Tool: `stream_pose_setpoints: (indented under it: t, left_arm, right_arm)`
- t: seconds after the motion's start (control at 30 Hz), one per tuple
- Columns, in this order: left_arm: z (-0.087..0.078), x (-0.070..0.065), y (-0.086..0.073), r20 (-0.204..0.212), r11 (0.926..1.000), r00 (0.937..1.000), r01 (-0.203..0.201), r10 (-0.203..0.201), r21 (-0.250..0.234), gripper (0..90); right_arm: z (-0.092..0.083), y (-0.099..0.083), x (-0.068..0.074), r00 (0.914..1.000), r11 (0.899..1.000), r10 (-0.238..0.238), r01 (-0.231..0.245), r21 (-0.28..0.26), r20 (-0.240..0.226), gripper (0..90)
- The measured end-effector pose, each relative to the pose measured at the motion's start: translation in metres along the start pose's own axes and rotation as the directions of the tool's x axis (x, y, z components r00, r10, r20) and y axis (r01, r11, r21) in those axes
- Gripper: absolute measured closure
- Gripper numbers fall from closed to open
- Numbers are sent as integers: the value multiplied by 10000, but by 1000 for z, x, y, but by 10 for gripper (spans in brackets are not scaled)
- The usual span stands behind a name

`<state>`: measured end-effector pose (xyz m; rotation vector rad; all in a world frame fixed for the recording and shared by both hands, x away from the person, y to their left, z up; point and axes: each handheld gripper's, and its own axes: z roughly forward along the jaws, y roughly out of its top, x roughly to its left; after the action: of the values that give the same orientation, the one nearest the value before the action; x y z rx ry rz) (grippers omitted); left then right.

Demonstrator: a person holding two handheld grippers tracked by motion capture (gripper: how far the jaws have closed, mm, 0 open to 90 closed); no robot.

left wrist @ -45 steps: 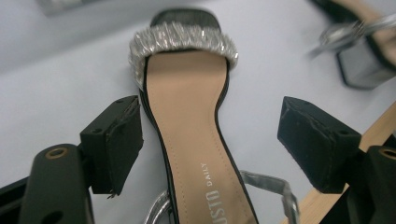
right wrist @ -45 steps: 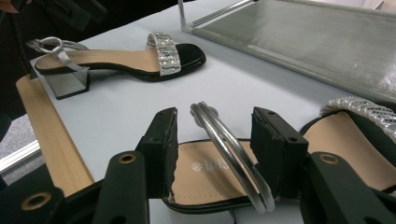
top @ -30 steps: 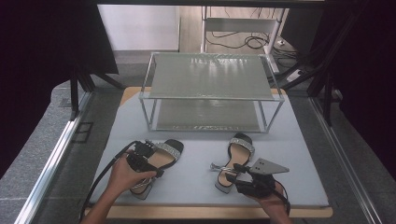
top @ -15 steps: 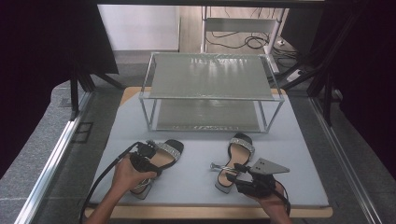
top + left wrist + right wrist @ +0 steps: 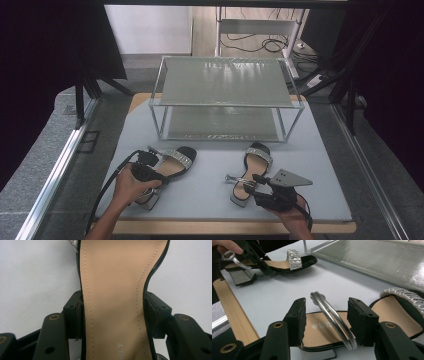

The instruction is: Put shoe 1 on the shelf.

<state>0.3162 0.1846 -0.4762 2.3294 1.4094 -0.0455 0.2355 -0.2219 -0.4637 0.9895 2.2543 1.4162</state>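
Looks like the grab step: left gripper [image 5: 148,167] is clamped across the left sandal [image 5: 167,167]'s sole, right gripper [image 5: 326,315] sits open around the right sandal [image 5: 252,172]'s metal strap [image 5: 332,317], so next it probably squeezes, then both go up onto the rack [image 5: 225,82] behind.

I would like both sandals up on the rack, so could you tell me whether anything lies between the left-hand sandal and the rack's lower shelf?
Nothing visible does. The black block-heeled sandal with the glittery strap sits between the left gripper's fingers, and only bare grey mat lies between it and the open front of the two-tier glass rack.
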Motion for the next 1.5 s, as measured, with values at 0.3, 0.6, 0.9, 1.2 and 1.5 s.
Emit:
stream_pose_setpoints:
  t: [0.3,0.6,0.9,1.2,1.5]
  left_arm:
    - [-31,-2,11,354,9979,9985,-397,415,-507,419]
    - [-53,-6,24,645,9939,9948,-737,791,-818,420]
    - [-70,-14,34,844,9897,9899,-1060,1142,-963,420]
    - [-88,-25,48,925,9824,9836,-1432,1547,-1201,420]
    - [-110,-39,64,866,9718,9736,-1998,2114,-1251,420]
  right_arm:
    - [-3,1,-3,9999,9999,114,-113,-89,85,494]
    - [-2,0,-3,9999,9999,107,-107,-39,66,494]
    - [-2,0,-5,9999,9999,116,-116,8,75,493]
    - [-3,-1,-5,9999,9999,143,-143,15,93,493]
    - [-2,-3,-6,9998,9998,164,-166,131,117,493]
